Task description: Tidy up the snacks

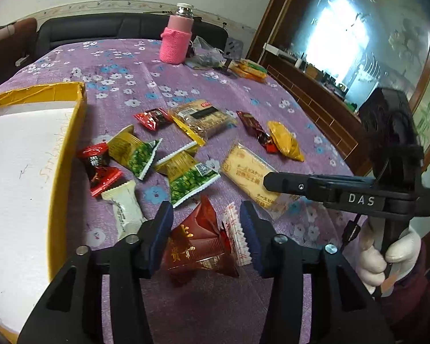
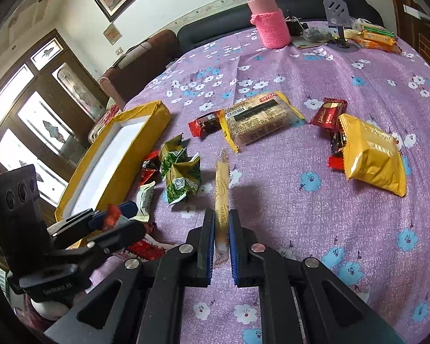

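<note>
Lying along the left edge of the table (image 1: 215,86): yellow box (image 1: 71,143), showing only bare white floor in both views, so seemingly holding nothing yet.

Just beside it, hanging over the near edge: left gripper (image 1: 206,215), straddling a dark red packet (image 1: 194,246) with jaws partly apart; not showing clearly whether the pads are pressing it or merely flanking it.

Beyond, lying loose between box and table middle: 2 green packets (image 1: 137,154), small red sweets, a white one, a clear-wrapped cake.

Further right, clamping tight: right gripper (image 2: 222,218), pinching a beige biscuit packet (image 2: 222,183) edge-on, its far end reaching toward the table middle.

Toward the right edge, waiting untouched: gold pouch (image 2: 369,154) beside more red wrappers.

Judging overall: barely starting, with nearly everything needing moving into the box.
</note>
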Demonstrator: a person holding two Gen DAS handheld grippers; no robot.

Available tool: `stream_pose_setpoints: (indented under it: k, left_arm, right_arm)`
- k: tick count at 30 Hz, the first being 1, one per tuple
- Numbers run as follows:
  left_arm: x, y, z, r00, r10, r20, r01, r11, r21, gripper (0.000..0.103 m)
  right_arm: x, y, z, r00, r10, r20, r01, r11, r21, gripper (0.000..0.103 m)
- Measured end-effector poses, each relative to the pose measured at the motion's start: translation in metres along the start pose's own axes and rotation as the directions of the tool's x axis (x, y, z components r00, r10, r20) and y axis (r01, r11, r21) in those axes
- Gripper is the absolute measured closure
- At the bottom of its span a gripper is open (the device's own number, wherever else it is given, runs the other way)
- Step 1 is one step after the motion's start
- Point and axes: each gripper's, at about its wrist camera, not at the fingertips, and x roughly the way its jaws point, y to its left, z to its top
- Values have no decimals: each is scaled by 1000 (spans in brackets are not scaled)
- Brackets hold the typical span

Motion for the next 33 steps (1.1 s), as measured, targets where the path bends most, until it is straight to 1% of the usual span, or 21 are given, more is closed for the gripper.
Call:
stream_pose_setpoints:
  k: [1, 3, 4, 6, 9, 12, 15, 16, 17, 18, 19, 21, 22, 26, 28, 29, 30, 31, 32, 33]
  left_arm:
    - [2, -2, -2, 1000, 2, -6, -2, 1000, 6, 55]
    - [4, -3, -5, 1000, 1, -14, -1, 1000, 17, 44]
    - [5, -3, -6, 1000, -8, -15, 8, 1000, 16, 44]
    - [0, 0, -9, 999, -52, -4, 52, 999, 7, 44]
    - [-11, 4, -14, 992, -125, 7, 125, 992, 4, 43]
    - [-22, 3, -18, 990, -142, -4, 142, 989, 44, 40]
    - [-28, 2, -21, 990, -137, -21, 138, 986, 98, 40]
    - [-28, 0, -22, 992, -124, -26, 126, 984, 128, 40]
    - [-27, -5, -23, 995, -85, -42, 92, 978, 187, 40]
    - [-24, -9, -24, 997, -49, -60, 63, 967, 247, 40]
    - [-22, -15, -24, 997, -5, -76, 29, 946, 323, 40]
    - [-17, -22, -27, 994, 63, -90, -17, 897, 441, 40]
    - [-12, -26, -27, 991, 92, -99, -31, 866, 499, 40]
    - [18, -33, -22, 978, 134, -161, -11, 800, 600, 35]
    - [32, -38, -21, 972, 148, -185, 0, 782, 623, 34]
    - [35, -40, -17, 975, 129, -179, 9, 787, 617, 35]
    - [40, -39, -13, 972, 132, -195, 12, 801, 598, 35]
    - [43, -38, -9, 971, 123, -206, 15, 824, 566, 40]
    - [45, -39, -8, 970, 111, -215, 25, 838, 545, 62]
    - [47, -38, -5, 971, 102, -214, 24, 856, 517, 62]
  right_arm:
    - [0, 0, -1, 1000, 2, 0, -2, 1000, 1, 94]
    - [-1, -2, -2, 1000, 7, 0, -7, 1000, 1, 94]
    - [-1, -3, -2, 1000, 8, 1, -8, 1000, 1, 94]
    - [-2, -6, -3, 1000, 13, 3, -13, 1000, 3, 94]
    - [-3, -9, -4, 1000, 13, 5, -13, 1000, 6, 94]
    - [-4, -13, -5, 1000, 11, 6, -12, 1000, 13, 94]
    - [-4, -17, -7, 1000, 13, 7, -13, 1000, 24, 94]
    - [-5, -17, -7, 1000, 14, 8, -14, 1000, 26, 94]
    - [-5, -18, -8, 1000, 14, 9, -15, 1000, 27, 94]
    - [-6, -18, -9, 1000, 14, 9, -15, 1000, 27, 94]
    - [-6, -18, -9, 1000, 14, 8, -14, 1000, 27, 94]
    - [-7, -18, -10, 1000, 10, 6, -11, 1000, 26, 94]
    - [-8, -18, -10, 1000, 8, 6, -8, 1000, 25, 94]
    - [-7, -18, -11, 1000, 10, 4, -10, 1000, 28, 94]
    - [-5, -17, -12, 1000, 13, 2, -13, 999, 32, 94]
    - [-5, -17, -12, 1000, 13, 1, -13, 999, 33, 94]
    - [-5, -17, -13, 1000, 14, -1, -14, 999, 34, 94]
    - [-5, -17, -13, 1000, 14, -2, -14, 999, 34, 94]
    - [-5, -16, -13, 1000, 12, -2, -12, 999, 34, 94]
    - [-6, -17, -12, 1000, 11, -2, -11, 999, 33, 94]
